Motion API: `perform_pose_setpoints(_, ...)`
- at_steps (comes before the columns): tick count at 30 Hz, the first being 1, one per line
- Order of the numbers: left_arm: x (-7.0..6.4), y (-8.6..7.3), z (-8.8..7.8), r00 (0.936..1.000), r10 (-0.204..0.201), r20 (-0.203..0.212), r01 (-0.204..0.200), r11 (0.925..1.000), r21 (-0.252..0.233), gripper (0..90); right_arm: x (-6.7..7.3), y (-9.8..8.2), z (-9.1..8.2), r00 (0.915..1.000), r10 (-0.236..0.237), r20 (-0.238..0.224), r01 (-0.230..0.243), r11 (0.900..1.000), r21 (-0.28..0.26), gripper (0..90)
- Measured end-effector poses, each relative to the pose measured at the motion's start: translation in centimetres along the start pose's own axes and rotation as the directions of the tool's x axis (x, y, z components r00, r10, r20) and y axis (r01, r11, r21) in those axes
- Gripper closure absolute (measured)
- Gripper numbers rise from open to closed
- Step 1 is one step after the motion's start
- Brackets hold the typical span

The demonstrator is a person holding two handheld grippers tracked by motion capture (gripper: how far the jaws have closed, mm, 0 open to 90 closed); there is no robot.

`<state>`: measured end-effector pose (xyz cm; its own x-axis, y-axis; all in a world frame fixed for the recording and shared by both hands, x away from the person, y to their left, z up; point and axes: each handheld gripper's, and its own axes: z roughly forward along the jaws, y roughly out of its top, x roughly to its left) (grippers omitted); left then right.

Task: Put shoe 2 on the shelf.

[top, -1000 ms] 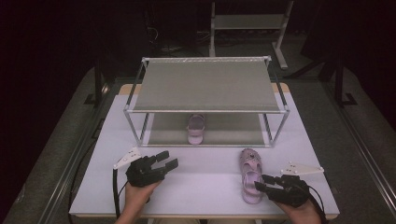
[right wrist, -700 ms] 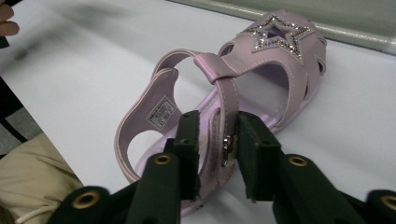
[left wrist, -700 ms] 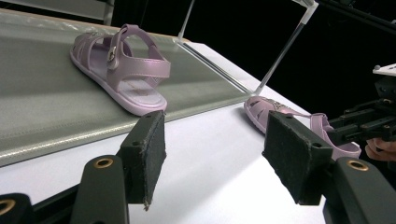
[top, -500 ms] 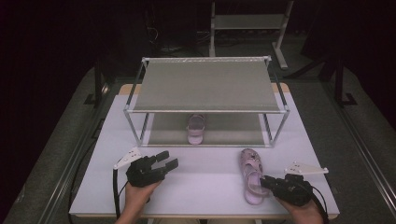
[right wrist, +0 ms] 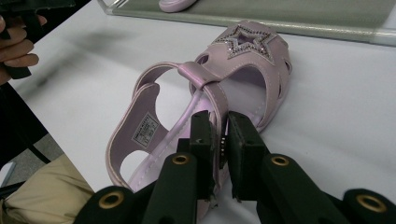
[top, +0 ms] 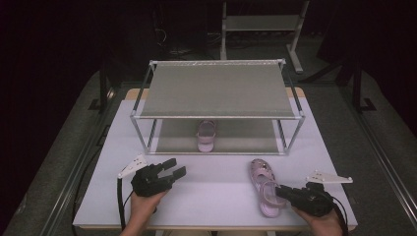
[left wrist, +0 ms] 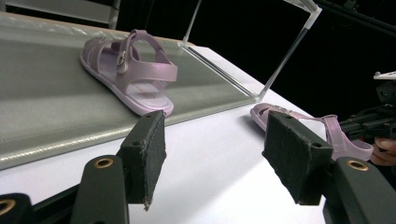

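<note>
- White rectangular table top [top: 216, 196]: the sandal you are working on lies at your near right, close to the front edge. A broad bare stretch runs between your two hands, and more open surface lies between the sandal's toe and the rack.
- Two-tier metal-framed rack with grey mesh shelves [top: 216, 91]: it stands across the far half of the table. Its front posts and lower shelf edge bound your forward room.
- Lilac strapped child's sandal with a studded star on the toe [right wrist: 219, 88]: it sits flat on the table, toe toward the rack and heel toward you, well apart from the rack's lower shelf.
- Second lilac sandal of the same make [left wrist: 126, 70]: it rests on the rack's lower shelf near the front edge, about midway along.
- Printed label on the insole [right wrist: 144, 128]: a small white rectangle by the heel, its print too small to read.
- Right gripper [right wrist: 219, 140]: your hand reaches in from the near right corner, held low and nearly level, pointing along the sandal. Its jaws have just been closing and now pinch the sandal's rear strap [right wrist: 217, 100] between the pads.
- Left gripper [left wrist: 212, 154]: your hand holds it over the near left of the table, aimed toward the rack and slightly right. Its jaws stand wide apart with nothing between the pads.
</note>
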<state>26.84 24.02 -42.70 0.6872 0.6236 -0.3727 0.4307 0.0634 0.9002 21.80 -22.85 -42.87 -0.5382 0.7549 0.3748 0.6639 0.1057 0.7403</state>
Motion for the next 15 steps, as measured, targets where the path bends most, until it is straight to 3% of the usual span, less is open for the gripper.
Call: perform_pose_setpoints(15, 0.07, -0.04, -0.04, 0.9996, -0.018, 0.020, 0.018, 0.9998, 0.007, 35.7, 0.84, -0.13, -0.09, 0.9967, 0.057, -0.058, -0.059, 0.998, -0.038, 82.0)
